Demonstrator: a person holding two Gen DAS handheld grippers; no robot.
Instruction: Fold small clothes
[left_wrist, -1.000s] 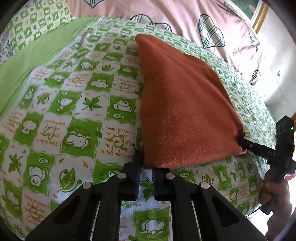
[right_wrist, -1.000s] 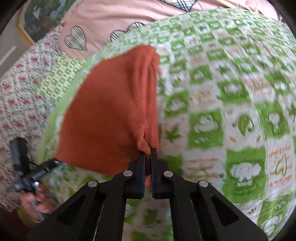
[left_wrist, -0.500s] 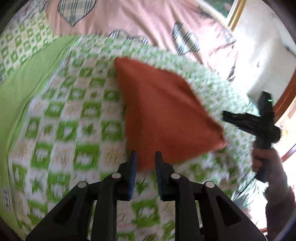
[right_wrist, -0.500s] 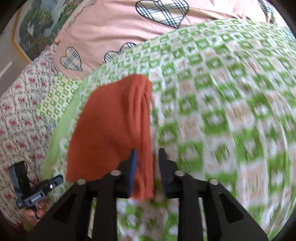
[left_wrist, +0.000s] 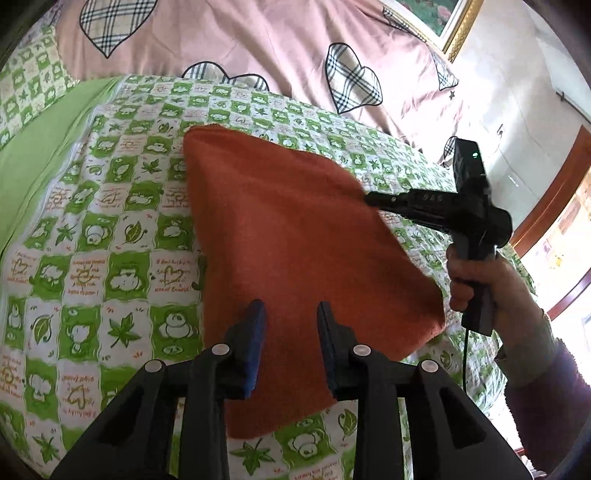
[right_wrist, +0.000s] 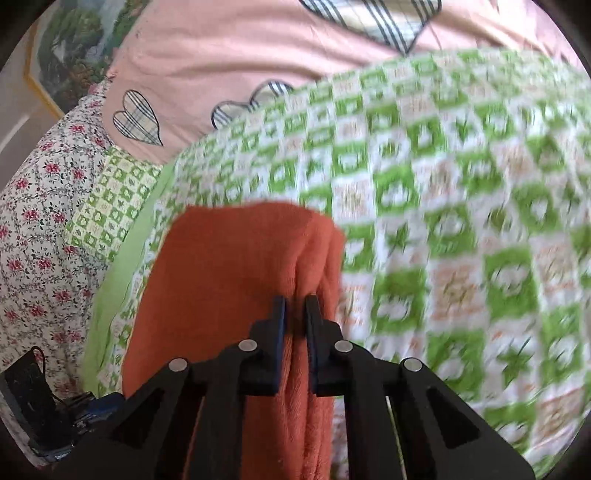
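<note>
Green-checked bedspread (left_wrist: 110, 236) under orange cloth (left_wrist: 295, 236); left tongs (left_wrist: 290, 314) opening empty above, right tongs (right_wrist: 295, 306) closing over its fold.

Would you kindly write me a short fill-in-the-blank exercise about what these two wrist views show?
1. The folded cloth lying on the bed is ____ in colour.
2. The checked sheet under the cloth is white and ____.
3. The pink cover at the far end of the bed bears plaid shapes, each a ____.
4. The gripper held over the cloth's far right edge is the ____ one.

Missing words: orange; green; heart; right
</note>
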